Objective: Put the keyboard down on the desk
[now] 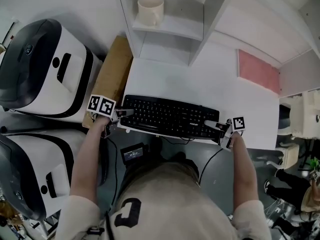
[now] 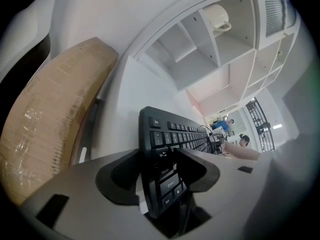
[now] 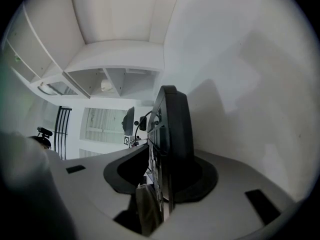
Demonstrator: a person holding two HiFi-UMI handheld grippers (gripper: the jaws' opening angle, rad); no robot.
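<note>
The keyboard lies flat along the near edge of the white table, at lower centre of the head view. The left tongs clamp one end and the right tongs the other. It looks set down or nearly so; letting go remains.

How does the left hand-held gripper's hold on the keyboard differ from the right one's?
The left hand-held gripper clamps the black keyboard at its left end, over the Tab key; the right hand-held gripper clamps its right end. In the head view the left marker cube shows two faces, the right marker cube one. Both hand-held grippers are shut on the keyboard, near the white desk's front edge.
</note>
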